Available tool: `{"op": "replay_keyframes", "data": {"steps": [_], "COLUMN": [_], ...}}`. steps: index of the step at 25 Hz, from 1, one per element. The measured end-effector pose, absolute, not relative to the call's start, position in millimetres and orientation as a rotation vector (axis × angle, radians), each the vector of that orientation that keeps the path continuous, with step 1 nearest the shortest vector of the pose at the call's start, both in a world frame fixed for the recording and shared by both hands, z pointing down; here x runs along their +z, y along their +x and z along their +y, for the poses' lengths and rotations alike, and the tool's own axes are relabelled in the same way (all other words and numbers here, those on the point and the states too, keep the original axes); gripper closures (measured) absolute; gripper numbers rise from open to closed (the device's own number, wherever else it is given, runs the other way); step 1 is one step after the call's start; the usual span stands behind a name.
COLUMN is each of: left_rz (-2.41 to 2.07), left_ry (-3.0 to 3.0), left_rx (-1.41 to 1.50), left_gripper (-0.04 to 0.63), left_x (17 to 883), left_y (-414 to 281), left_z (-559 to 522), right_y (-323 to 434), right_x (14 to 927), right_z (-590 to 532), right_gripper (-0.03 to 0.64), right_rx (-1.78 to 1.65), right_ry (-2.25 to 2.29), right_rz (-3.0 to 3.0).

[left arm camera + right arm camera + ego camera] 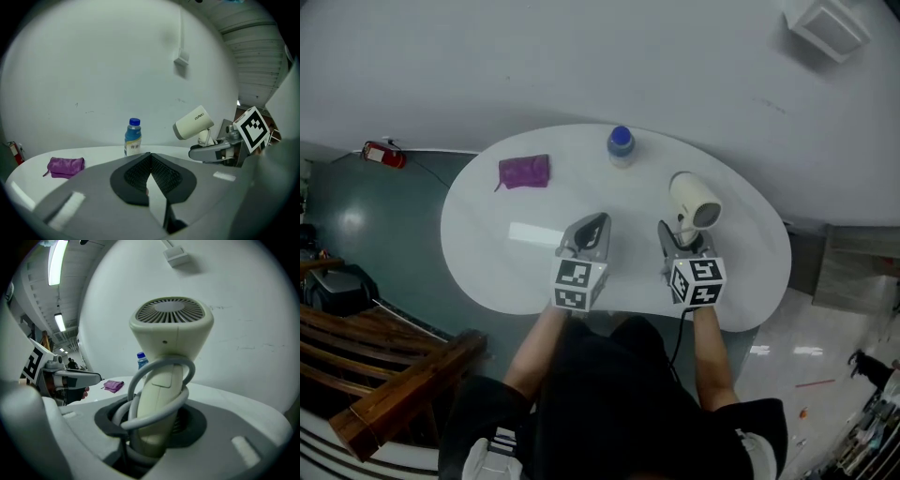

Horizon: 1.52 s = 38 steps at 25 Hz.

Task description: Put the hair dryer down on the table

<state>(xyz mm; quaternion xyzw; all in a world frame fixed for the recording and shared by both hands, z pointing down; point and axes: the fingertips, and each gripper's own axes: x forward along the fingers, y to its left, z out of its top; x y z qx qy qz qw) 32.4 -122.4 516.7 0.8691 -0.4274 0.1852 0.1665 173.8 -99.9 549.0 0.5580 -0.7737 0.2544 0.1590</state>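
Observation:
A cream hair dryer (694, 199) stands upright in my right gripper (680, 234), above the right part of the white oval table (487, 253). In the right gripper view the jaws are shut on the handle (157, 413). The grey cord (161, 366) is looped around that handle, and the vented head (171, 317) sits on top. My left gripper (597, 225) hovers over the table's front middle. Its pads (161, 174) meet with nothing between them. The left gripper view shows the dryer (193, 123) and the right gripper (220, 149) off to the right.
A blue-capped bottle (621, 145) stands at the table's far edge, and a purple pouch (525, 172) lies far left. A wooden bench (384, 375) and a red extinguisher (382, 155) are on the floor at left. A wall box (827, 26) hangs at top right.

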Motion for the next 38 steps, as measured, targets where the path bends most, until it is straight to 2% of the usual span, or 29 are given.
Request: {"op": "replay_keyframes", "data": {"steps": [18,38], "left_rz": [-1.234,-1.245], "left_ry": [2.366,2.309], "left_rx": [0.585,0.604], "left_gripper": [0.589,0.589], "left_x": [572,588], "left_y": [37,35], "left_z": [-148,-152], "right_y": [169,171], "right_x": [639,691], "right_z": [-165,-197], "right_gripper": [0.423,0.423], "right_rx": [0.786,0.915], "right_ry": [1.444,1.382], "right_rz": [-2.13,-2.005]}}
